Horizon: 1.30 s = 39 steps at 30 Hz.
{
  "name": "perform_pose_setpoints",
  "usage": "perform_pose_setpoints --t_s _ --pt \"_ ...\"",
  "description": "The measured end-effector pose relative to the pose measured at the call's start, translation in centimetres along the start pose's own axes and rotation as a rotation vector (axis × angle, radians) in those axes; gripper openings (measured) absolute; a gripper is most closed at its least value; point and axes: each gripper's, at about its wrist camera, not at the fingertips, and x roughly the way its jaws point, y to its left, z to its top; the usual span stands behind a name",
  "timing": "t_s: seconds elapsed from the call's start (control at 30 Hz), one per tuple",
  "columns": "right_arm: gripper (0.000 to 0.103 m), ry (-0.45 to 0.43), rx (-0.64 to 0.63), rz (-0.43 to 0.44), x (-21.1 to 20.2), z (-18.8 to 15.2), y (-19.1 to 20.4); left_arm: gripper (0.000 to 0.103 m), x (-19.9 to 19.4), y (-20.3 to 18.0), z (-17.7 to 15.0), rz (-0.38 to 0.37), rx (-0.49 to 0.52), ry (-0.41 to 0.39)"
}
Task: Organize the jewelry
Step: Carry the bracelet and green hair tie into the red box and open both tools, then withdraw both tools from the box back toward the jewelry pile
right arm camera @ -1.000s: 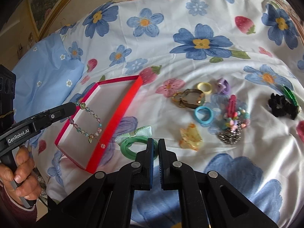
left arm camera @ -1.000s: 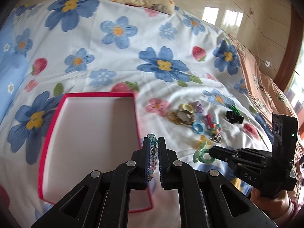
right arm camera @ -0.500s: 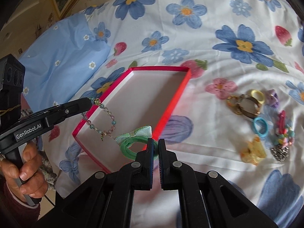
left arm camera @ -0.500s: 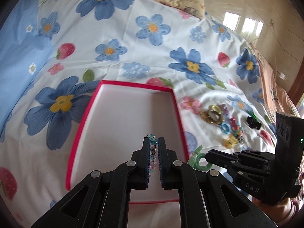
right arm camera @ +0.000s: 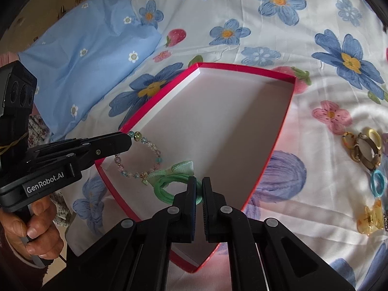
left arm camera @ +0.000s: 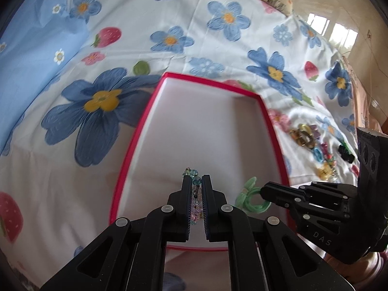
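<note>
While both grippers hang over the red-rimmed box (right arm camera: 281, 131), each has its jaws pressed nearly together on a piece of jewelry. The left gripper (left arm camera: 196, 184) pinches a beaded bracelet (right arm camera: 143, 155) by one edge; in the right wrist view the loop of pale, clear and teal beads dangles from its tips above the near left part of the box's white floor. The right gripper (right arm camera: 198, 186) clamps a green hair tie (right arm camera: 169, 181) with a satin bow, which sits just beside the bracelet, the bow almost touching the lowest beads. A hand (right arm camera: 36, 230) wraps the left gripper's handle at the lower left. The box lies on a bed sheet (right arm camera: 218, 7) printed with blue flowers and strawberries. Well to the right of the box, a cluster of other pieces rests on the sheet: a watch (right arm camera: 366, 152), a yellow ring (right arm camera: 374, 137), a blue ring (right arm camera: 377, 183) and a yellow claw clip (right arm camera: 368, 218).
</note>
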Motion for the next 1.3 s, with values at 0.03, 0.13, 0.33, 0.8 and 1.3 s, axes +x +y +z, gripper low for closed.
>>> perform_pose_setpoints --t_s 0.03,0.13,0.33,0.8,1.3 --pt "0.004 0.008 -0.006 -0.003 0.3 0.0 0.1 0.007 0.3 0.2 -0.1 0.008 -0.003 0.006" --pt "0.004 0.029 -0.022 -0.015 1.1 0.0 0.4 0.007 1.2 0.8 -0.3 0.038 -0.014 0.031" --pt "0.005 0.065 -0.083 -0.058 2.2 -0.2 1.1 0.008 2.8 1.2 -0.5 0.093 -0.024 0.066" --pt "0.016 0.074 -0.08 -0.042 2.4 -0.1 1.1 0.025 3.8 0.5 -0.7 0.164 -0.004 0.083" --pt "0.035 -0.04 0.006 -0.01 -1.9 0.2 -0.3 0.062 0.5 -0.3 -0.4 0.181 -0.013 0.016"
